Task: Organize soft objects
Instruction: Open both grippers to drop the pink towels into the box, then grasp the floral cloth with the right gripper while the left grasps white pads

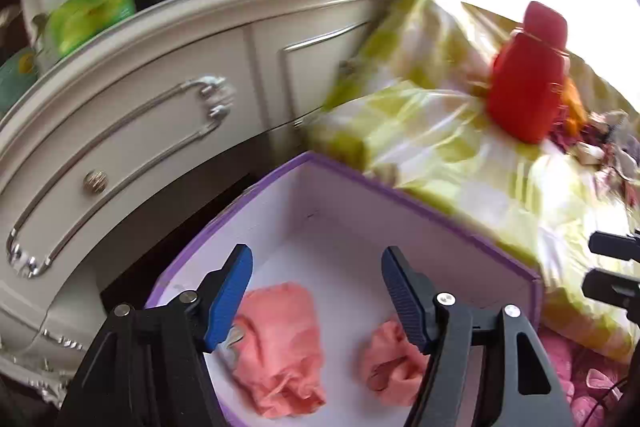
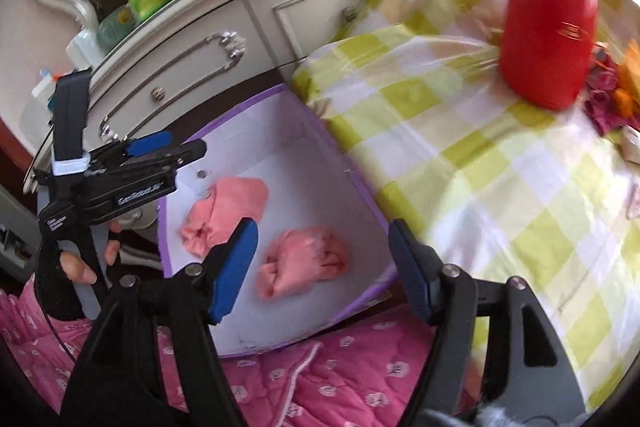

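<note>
- Blue-padded left gripper hangs over the purple box; jaws wide apart, nothing between the pads, no contact.
- Two pink cloth bundles, the larger and the smaller, lie crumpled on the white box floor, slightly apart.
- Right gripper also spread wide and empty, above the nearer bundle.
- Judgement: cloth is light, limp, not fragile; will sag and drape. Pinch a raised fold near mid-bundle, not a loose edge.
</note>
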Motion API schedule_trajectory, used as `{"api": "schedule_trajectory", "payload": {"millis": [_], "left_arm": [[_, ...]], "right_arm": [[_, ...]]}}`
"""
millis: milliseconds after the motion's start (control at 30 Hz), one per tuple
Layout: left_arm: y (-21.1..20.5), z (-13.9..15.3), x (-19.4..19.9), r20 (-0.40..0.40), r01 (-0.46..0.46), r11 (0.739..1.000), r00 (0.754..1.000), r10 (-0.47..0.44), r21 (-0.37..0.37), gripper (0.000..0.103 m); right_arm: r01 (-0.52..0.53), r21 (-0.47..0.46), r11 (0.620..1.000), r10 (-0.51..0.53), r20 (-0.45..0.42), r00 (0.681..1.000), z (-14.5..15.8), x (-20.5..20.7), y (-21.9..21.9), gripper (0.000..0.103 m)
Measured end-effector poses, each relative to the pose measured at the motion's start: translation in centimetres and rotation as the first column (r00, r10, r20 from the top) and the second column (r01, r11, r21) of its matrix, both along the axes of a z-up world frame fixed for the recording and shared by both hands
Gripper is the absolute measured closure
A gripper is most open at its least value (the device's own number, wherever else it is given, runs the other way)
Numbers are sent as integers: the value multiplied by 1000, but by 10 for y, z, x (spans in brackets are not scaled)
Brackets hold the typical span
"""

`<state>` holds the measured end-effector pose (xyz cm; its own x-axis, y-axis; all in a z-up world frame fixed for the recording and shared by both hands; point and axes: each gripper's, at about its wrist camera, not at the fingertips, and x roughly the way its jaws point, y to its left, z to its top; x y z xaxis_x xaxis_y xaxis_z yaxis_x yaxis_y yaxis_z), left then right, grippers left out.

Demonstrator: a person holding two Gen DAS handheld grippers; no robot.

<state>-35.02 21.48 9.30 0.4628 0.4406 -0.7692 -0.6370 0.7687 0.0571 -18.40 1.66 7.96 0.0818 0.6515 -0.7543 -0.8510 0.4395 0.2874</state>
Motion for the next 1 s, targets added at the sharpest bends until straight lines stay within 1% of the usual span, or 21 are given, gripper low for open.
{"api": "schedule_trajectory", "payload": {"millis": [33,67,100,133,167,233,300,333,367,400,467,500,600,667,700,767,800,867,933,967,1000], "left_arm": [[-14,6,18,24,70,998,997,-70,-4,25],[-30,10,36,52,143,990,988,-142,-7,18],[-47,12,55,82,215,977,973,-214,-6,14],[-65,12,75,108,288,958,952,-286,-7,13],[-84,9,98,125,359,933,926,-355,-8,13],[-121,0,145,128,489,872,866,-483,-19,13],[-157,-15,193,102,565,825,822,-561,-17,13],[-171,-24,216,96,589,808,805,-585,-24,13],[-183,-31,236,102,606,795,792,-601,-26,13],[-192,-38,255,107,613,789,787,-608,-25,13],[-204,-50,284,116,607,794,791,-601,-28,13],[-204,-55,297,117,597,802,799,-590,-28,13],[-195,-67,320,102,544,839,836,-539,-28,13],[-183,-74,323,111,515,855,855,-507,-62,13],[-176,-76,323,118,503,859,862,-492,-95,13],[-164,-77,319,154,490,860,869,-470,-144,13],[-162,-79,318,167,484,860,872,-460,-159,13],[-157,-82,317,177,484,853,873,-455,-195,13],[-155,-86,321,168,477,849,878,-448,-228,13],[-156,-86,321,170,478,848,877,-449,-229,13],[-156,-86,321,170,481,846,876,-451,-230,12]], "right_arm": [[65,3,998,-65,6,998,-2,14,-19,29],[140,-1,990,-140,19,990,-5,29,-39,29],[217,-11,976,-217,36,976,-9,45,-60,28],[297,-29,954,-296,49,954,-15,60,-81,28],[377,-51,925,-374,51,926,-21,79,-101,28],[506,-67,860,-505,41,862,-32,110,-144,28],[613,-57,788,-613,15,790,-40,138,-187,28],[651,-49,757,-652,-5,758,-42,153,-207,28],[676,-40,736,-677,-26,736,-45,166,-222,28],[690,-33,723,-691,-43,722,-47,178,-232,28],[699,-36,714,-700,-57,712,-51,201,-240,28],[700,-42,713,-701,-62,710,-54,212,-239,28],[704,-35,709,-704,-81,705,-60,244,-223,28],[698,-9,716,-696,-86,713,-59,263,-205,28],[693,0,720,-691,-78,718,-57,272,-195,28],[689,-2,725,-688,-57,724,-59,287,-175,28],[692,-25,721,-692,-37,720,-62,295,-165,28],[703,-105,704,-705,23,709,-71,307,-150,28],[692,-115,713,-685,99,722,-71,305,-142,29],[684,-128,718,-671,132,730,-72,301,-140,34],[678,-123,725,-659,162,734,-71,293,-143,63]]}}
